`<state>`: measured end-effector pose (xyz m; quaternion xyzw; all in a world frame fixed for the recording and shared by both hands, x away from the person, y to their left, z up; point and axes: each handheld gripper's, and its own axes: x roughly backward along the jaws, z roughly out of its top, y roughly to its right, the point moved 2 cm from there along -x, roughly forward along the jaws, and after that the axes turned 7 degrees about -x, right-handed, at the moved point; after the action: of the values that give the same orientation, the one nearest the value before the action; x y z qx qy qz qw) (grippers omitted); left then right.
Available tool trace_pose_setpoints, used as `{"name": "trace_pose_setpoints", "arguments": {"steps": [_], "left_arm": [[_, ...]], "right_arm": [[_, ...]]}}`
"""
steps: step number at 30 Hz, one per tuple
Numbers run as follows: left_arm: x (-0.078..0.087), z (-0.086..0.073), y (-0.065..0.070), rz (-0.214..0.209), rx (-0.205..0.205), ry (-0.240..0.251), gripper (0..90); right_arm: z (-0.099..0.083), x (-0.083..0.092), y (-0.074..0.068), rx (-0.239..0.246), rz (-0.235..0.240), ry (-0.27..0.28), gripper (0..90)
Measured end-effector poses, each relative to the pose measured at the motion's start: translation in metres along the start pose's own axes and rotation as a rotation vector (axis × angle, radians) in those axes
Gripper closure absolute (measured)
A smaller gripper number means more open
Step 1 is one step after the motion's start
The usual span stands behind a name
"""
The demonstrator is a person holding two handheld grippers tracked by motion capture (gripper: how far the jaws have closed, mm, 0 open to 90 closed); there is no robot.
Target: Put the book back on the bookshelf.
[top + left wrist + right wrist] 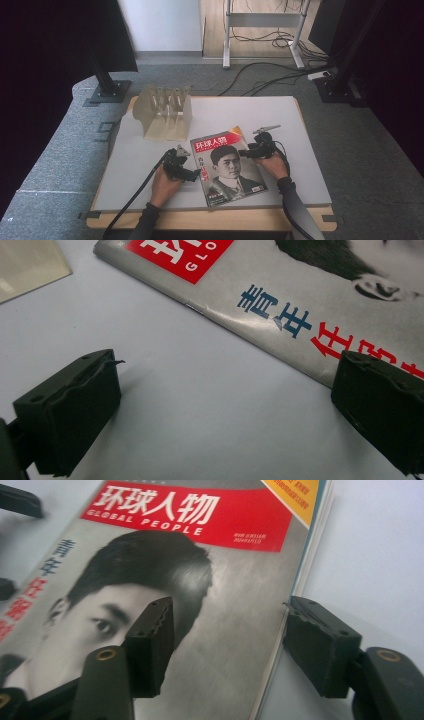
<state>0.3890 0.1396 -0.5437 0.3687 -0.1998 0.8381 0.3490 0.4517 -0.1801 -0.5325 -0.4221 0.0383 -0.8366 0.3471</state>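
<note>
- 1 glossy magazine with a red title band and a black-and-white portrait cover (pixel 227 167) lies flat on the pale grey table mat (pixel 300 165), near the person's edge and slightly turned, its spine toward the left gripper
- 2 grippers flank it: the left gripper (pixel 194 175) sits at the spine side, the right gripper (pixel 245 151) at the page-edge side, near the upper right corner
- In the left gripper view the jaws stand wide apart; one hangs over the bare mat, the other over the cover's spine edge by the blue and red characters, and the magazine (pixel 300 295) is not pinched
- In the right gripper view the jaws stand partway apart and straddle the open page edge of the magazine (pixel 235 610): one jaw is above the cover over the portrait, the other is beside the edge over the mat; the pads do not press on it
- Each gripper is held in a hand in a dark sleeve, with a black cable trailing back toward the table's near edge
- Farther back on the mat, well apart from the magazine, stands a beige slotted file rack (pixel 165 112)
- Beyond the table lie grey carpet and loose cables
</note>
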Motion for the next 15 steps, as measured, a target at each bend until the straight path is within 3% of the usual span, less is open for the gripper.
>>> {"name": "trace_pose_setpoints", "arguments": {"steps": [4, 8, 15], "left_arm": [[0.000, 0.000, 0.000, 0.000, 0.001, 0.000, 0.0], [0.000, 0.000, 0.000, 0.001, 0.004, 0.001, 0.0], [0.000, 0.000, 0.000, 0.001, 0.006, 0.003, 0.0]], "right_arm": [[0.004, 0.006, -0.001, -0.005, 0.025, 0.016, 40.7], [0.013, -0.003, -0.001, 0.004, 0.006, 0.017, 41.3], [0.020, -0.019, 0.006, -0.036, -0.012, 0.022, 43.5]]}}
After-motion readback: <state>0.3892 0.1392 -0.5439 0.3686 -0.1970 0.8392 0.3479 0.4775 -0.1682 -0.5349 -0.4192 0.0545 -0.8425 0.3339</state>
